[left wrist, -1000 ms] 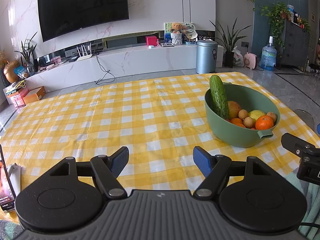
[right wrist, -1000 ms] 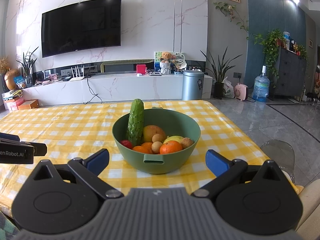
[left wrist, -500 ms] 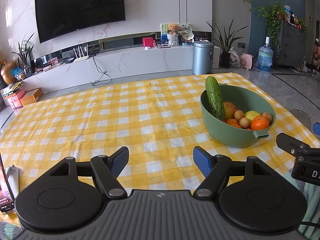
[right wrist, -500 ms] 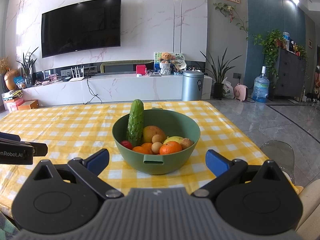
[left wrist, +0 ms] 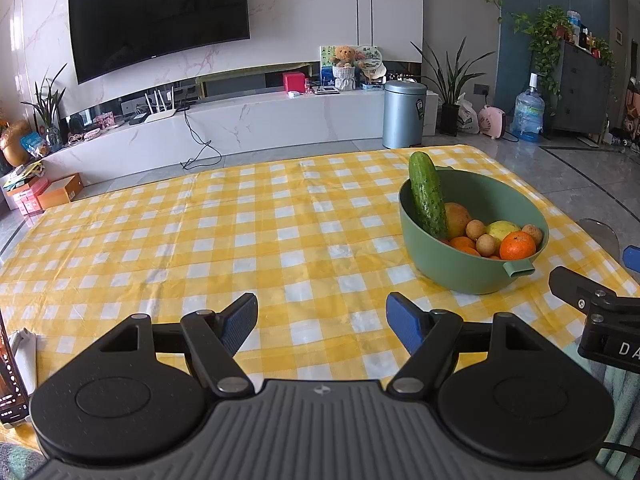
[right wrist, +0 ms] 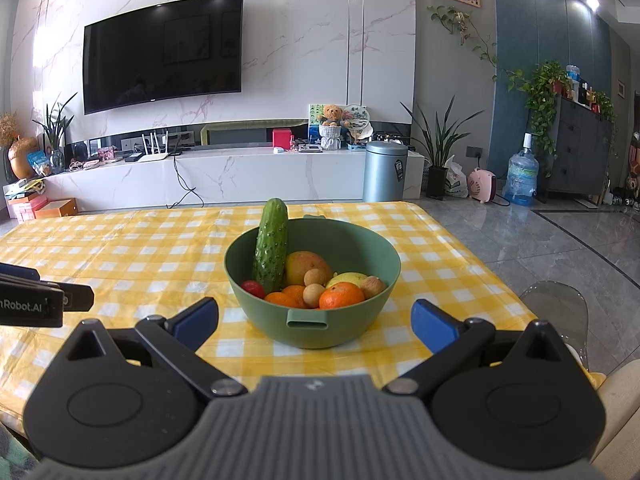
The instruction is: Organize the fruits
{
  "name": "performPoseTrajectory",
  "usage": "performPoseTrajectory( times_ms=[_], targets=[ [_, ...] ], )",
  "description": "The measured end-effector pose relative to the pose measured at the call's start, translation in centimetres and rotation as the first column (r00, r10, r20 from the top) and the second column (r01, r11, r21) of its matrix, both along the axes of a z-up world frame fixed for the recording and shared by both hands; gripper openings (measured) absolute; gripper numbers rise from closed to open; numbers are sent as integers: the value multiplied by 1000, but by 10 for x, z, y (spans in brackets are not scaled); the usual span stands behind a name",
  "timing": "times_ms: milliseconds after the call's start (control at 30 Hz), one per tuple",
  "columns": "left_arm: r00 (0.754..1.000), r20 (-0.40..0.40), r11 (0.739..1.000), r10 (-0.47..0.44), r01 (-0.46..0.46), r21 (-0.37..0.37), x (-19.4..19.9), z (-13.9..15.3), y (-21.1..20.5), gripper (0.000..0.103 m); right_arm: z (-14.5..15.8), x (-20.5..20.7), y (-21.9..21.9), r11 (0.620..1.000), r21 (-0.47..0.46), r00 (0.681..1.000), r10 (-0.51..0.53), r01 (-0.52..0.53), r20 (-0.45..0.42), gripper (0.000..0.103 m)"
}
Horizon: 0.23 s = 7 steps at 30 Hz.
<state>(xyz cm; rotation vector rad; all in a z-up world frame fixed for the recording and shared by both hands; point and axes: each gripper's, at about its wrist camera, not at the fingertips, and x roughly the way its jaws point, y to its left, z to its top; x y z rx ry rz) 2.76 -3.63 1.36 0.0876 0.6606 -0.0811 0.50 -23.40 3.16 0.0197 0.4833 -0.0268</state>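
A green bowl [right wrist: 360,332] stands on the yellow checked tablecloth [right wrist: 140,248]. It holds an upright cucumber [right wrist: 271,252], oranges [right wrist: 341,295], a mango [right wrist: 306,266], a lemon, a small red fruit [right wrist: 253,288] and several small brown fruits. My right gripper [right wrist: 315,320] is open and empty, just in front of the bowl. My left gripper [left wrist: 322,320] is open and empty over bare cloth, with the bowl [left wrist: 460,272] ahead to its right. The right gripper's tip [left wrist: 592,304] shows at the left wrist view's right edge.
A phone [left wrist: 10,376] lies at the table's near left edge. A clear chair [right wrist: 554,308] stands by the table's right side. A TV wall, a white cabinet and a grey bin [right wrist: 384,170] are beyond the table.
The left gripper has drawn back and turned slightly, so the bowl sits a little farther off in its view. The right gripper has barely moved. Both stay open.
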Motion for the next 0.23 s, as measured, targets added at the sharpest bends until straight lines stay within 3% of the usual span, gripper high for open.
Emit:
performPoseTrajectory(
  times_ms=[233],
  targets=[
    [1000,0,1000,3,-3,1,0,0,0,86,0,0,0,1000,-1,1000,0,0,0,99]
  ],
)
